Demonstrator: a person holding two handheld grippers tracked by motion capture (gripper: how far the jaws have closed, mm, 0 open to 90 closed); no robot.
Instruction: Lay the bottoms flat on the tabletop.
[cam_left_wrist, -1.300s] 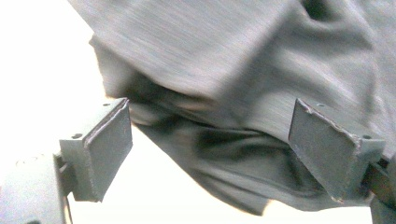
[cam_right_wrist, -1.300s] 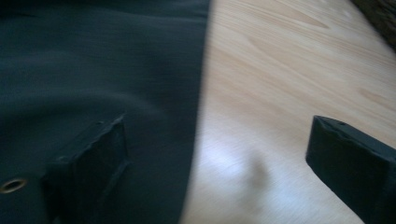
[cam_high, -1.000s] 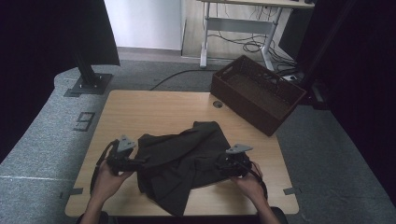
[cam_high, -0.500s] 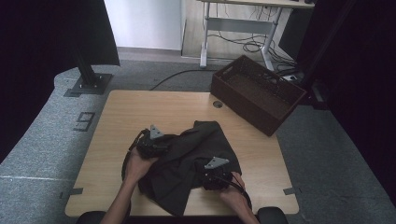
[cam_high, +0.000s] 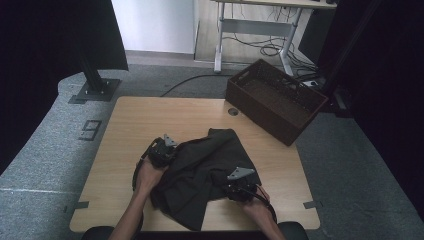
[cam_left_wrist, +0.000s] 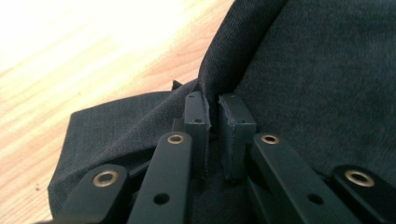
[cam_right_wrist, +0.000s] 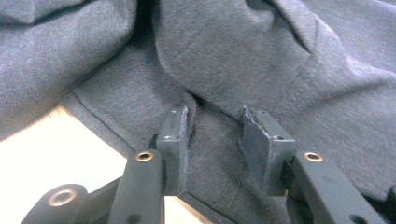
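A dark grey garment (cam_high: 205, 170) lies crumpled on the wooden table (cam_high: 150, 120). My left gripper (cam_high: 171, 151) is at the garment's left edge. Its jaws have just been closing, and in the left gripper view the left gripper (cam_left_wrist: 215, 114) is shut on a raised fold of the garment (cam_left_wrist: 327, 70). My right gripper (cam_high: 229, 188) rests on the garment's near right part. In the right gripper view the right gripper (cam_right_wrist: 215, 133) has also just been closing. Its pads (cam_right_wrist: 177, 130) still stand apart, with the flat garment (cam_right_wrist: 233, 56) and a small ridge of it between them.
A brown wicker basket (cam_high: 300, 107) stands at the table's far right corner, partly over the edge. A small round hole (cam_high: 233, 112) sits in the tabletop near it. Bare wood lies to the left and behind the garment. Grey carpet surrounds the table.
The left hand moved right from the bare wood onto the garment's left edge and shut on a fold. The right hand shifted left and toward the near edge, its jaws narrowing.
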